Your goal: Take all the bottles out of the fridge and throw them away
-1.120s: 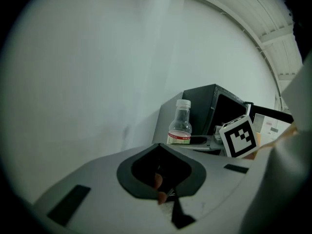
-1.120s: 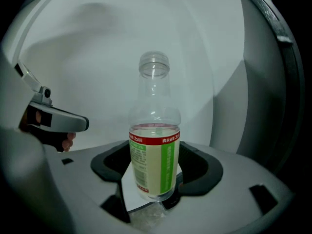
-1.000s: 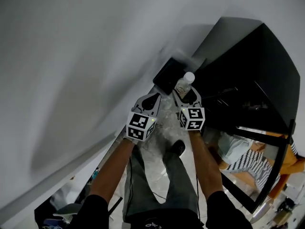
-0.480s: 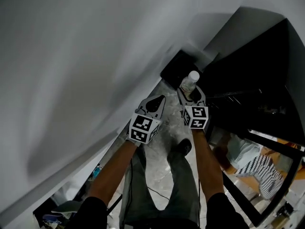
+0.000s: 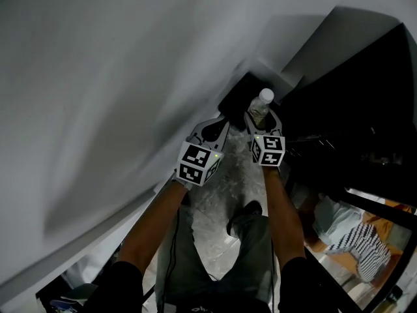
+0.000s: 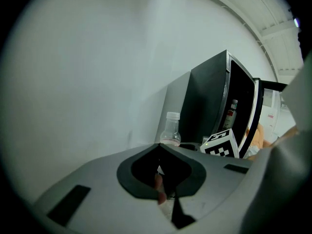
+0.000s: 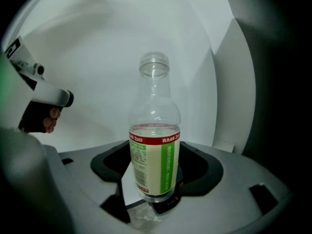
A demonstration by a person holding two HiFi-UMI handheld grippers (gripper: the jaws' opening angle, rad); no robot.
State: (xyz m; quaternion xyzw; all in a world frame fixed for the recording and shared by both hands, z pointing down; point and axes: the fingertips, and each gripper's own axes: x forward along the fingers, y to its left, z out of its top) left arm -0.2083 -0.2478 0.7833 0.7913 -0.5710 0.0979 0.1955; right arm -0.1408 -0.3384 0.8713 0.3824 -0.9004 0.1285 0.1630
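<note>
I am holding my left tool (image 5: 222, 120) pinched together with nothing in it, close to the white wall (image 5: 98, 77). Just to its right, my right tool (image 5: 262, 119) is gripping the clear bottle (image 5: 262, 103) upright by its base, left of the dark fridge (image 5: 365, 96).

The left forearm (image 5: 153, 230) and the right forearm (image 5: 283, 214) are stretched forward side by side. The left gripper (image 5: 221, 121) is held with its jaws pressed together, nothing between them. The right gripper (image 5: 260, 117) is held just beside it, jaws clamped on the base of an upright bottle (image 7: 155, 165).
</note>
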